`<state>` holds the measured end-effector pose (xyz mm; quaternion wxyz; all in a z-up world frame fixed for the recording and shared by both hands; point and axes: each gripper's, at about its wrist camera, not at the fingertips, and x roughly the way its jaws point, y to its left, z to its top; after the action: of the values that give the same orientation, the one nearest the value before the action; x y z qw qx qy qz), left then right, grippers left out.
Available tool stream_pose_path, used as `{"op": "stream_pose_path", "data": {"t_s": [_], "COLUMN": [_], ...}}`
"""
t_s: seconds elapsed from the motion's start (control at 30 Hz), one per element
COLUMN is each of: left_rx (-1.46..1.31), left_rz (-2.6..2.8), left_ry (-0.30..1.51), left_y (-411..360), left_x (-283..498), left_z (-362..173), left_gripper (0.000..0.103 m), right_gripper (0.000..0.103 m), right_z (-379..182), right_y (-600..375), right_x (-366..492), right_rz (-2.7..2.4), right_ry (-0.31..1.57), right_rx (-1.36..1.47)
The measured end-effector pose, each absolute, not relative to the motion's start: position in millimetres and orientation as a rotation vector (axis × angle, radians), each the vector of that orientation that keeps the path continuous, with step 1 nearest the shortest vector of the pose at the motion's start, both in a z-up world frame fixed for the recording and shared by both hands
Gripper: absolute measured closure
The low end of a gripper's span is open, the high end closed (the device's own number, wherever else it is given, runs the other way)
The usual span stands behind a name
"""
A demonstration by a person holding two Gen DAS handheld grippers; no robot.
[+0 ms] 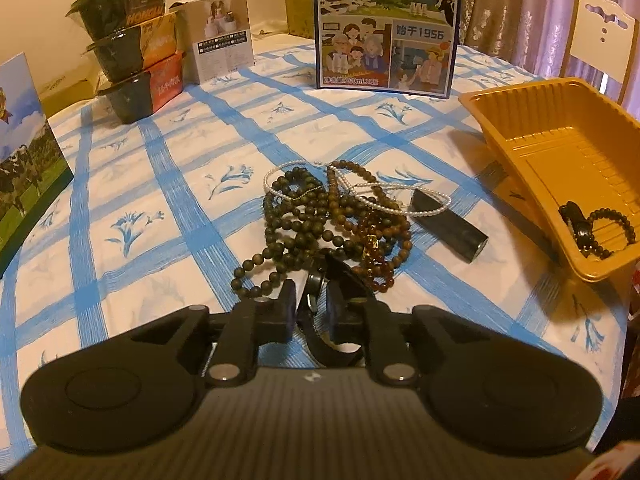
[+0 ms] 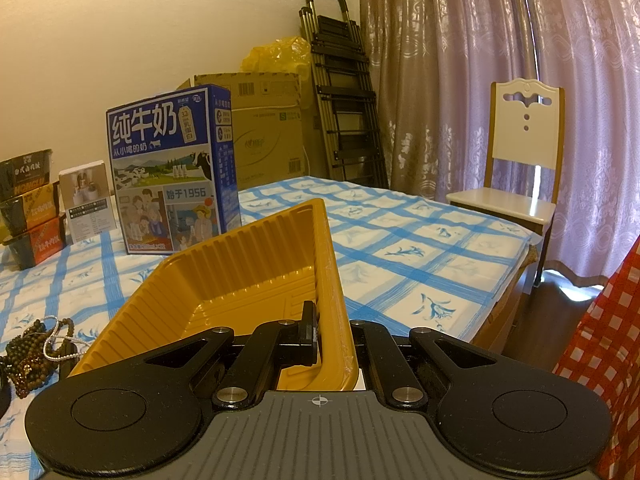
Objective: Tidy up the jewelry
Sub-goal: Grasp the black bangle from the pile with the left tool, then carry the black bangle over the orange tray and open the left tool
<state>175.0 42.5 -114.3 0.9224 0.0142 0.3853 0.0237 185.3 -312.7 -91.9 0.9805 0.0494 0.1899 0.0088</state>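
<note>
While the left claw (image 1: 311,300) pinches a black ring-shaped bangle (image 1: 320,332) at the near edge of the bead pile (image 1: 320,220) on the tabletop (image 1: 160,152), we note the right claw (image 2: 334,336) pressed together on the rim of the tilted yellow tray (image 2: 240,280). One dark bead bracelet (image 1: 612,232) and a small black piece (image 1: 576,220) lie in its low corner.

milk carton (image 2: 168,172): "纯牛奶", "从小喝的奶", "始于1956" | stacked bowls (image 1: 132,46): "HONGLU"
</note>
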Motion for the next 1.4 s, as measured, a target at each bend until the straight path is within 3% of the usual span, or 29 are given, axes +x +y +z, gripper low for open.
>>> {"op": "stream_pose_path", "data": {"t_s": [0.2,0.43,0.73,1.07,1.4], "left_rx": [0.043,0.031,-0.021,-0.077,-0.105], "left_rz": [0.046,0.045,-0.004,-0.255,-0.389], "left_ry": [0.795,0.785,0.714,0.661,0.74], "left_y": [42,41,27,-58,-130], "left_x": [180,177,175,197,220], "left_z": [-118,-115,-76,-48,-76], "left_gripper": [0.087,0.094,0.094,0.094,0.094], "right_gripper": [0.099,0.099,0.099,0.099,0.099], "right_z": [-92,-92,-92,-92,-90], "right_y": [-312,-312,-312,-312,-311], "right_x": [185,185,185,185,184], "right_rz": [0.017,0.017,0.017,0.022,0.024], "right_ry": [0.382,0.382,0.382,0.377,0.376], "right_rx": [0.099,0.099,0.099,0.1,0.096]}}
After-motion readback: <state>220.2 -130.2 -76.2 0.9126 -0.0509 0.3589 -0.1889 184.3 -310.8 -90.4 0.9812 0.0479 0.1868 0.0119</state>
